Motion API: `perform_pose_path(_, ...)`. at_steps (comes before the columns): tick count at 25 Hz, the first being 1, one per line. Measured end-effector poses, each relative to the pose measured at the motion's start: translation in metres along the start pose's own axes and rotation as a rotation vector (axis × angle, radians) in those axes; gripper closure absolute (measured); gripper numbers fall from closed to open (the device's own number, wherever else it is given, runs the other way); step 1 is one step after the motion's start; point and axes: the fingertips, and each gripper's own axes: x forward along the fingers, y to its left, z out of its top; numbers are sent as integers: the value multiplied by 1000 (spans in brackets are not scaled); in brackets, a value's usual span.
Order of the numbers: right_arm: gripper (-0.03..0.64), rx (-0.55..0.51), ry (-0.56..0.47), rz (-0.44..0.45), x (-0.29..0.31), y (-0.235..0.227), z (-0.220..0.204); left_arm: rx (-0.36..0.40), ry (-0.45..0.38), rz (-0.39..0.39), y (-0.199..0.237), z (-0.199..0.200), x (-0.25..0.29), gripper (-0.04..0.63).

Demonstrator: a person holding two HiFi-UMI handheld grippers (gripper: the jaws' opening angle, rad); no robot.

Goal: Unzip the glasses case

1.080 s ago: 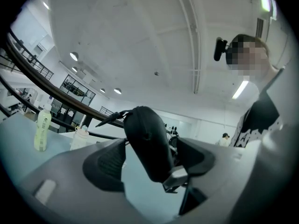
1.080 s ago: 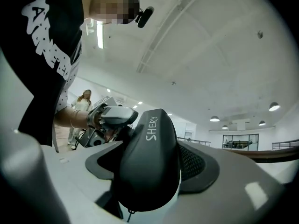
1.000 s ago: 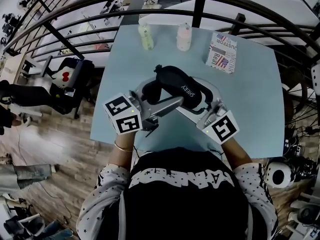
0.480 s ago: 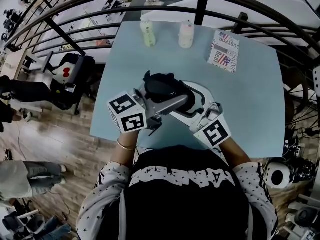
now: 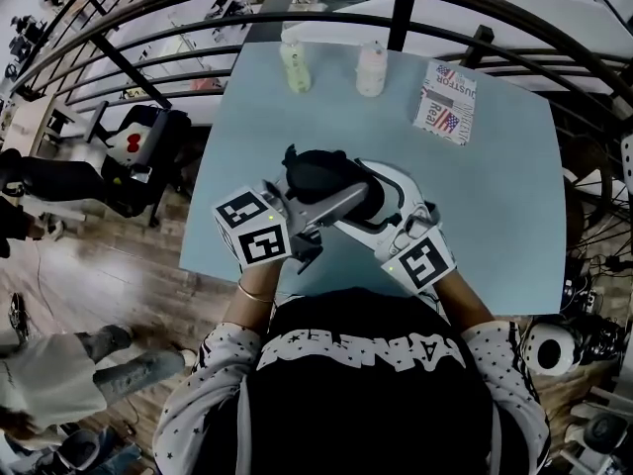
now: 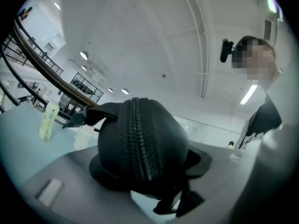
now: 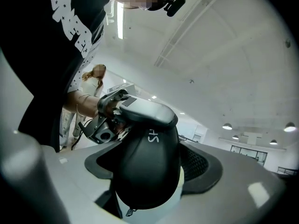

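Observation:
The black zipped glasses case is held a little above the light blue table, between both grippers. My left gripper comes in from the left and is shut on it; in the left gripper view the closed zipper runs down the middle of the case between the grey jaws. My right gripper reaches in from the right, and its wide jaws are shut on the case's other end. A small zipper pull hangs under that end. One left finger lies across the top of the case.
Two pale bottles stand at the table's far edge, and a printed packet lies at the far right. A dark railing curves behind the table. A person walks on the wooden floor at lower left.
The case has turned between the grippers, so its white lettering no longer faces the head camera. The right gripper rolled and shifted slightly left and nearer. The left gripper hardly moved.

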Motion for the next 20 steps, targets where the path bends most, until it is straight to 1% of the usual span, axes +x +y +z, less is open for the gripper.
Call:
perform_pose_path(4, 244, 64, -15, -2, -7, -2, -1, -8, -56, 42, 8, 13, -12, 595)
perform_pose_path(7, 247, 129, -19, -15, -15, -2, -6, 7, -84, 77, 16, 25, -24, 595)
perform_pose_path(8, 259, 160, -28, -26, -18, -3, -7, 15, -88, 89, 18, 28, -28, 595)
perform_pose_path(10, 297, 215, -49, -51, -24, -5, -7, 26, -100, 108, 20, 33, -35, 595)
perform_pose_path(12, 372, 246, -56, -63, -27, -6, -10, 24, -116, 117, 20, 38, -40, 595)
perform_pose_path(14, 434, 272, -42, -68, -28, -4, -17, 17, -130, 117, 20, 40, -43, 595)
perform_pose_path(16, 480, 300, -26, -73, -26, -1, -23, 11, -140, 116, 19, 41, -45, 595)
perform_pose_path(20, 526, 353, -21, -85, -20, 1, -31, 3, -150, 115, 17, 42, -45, 595)
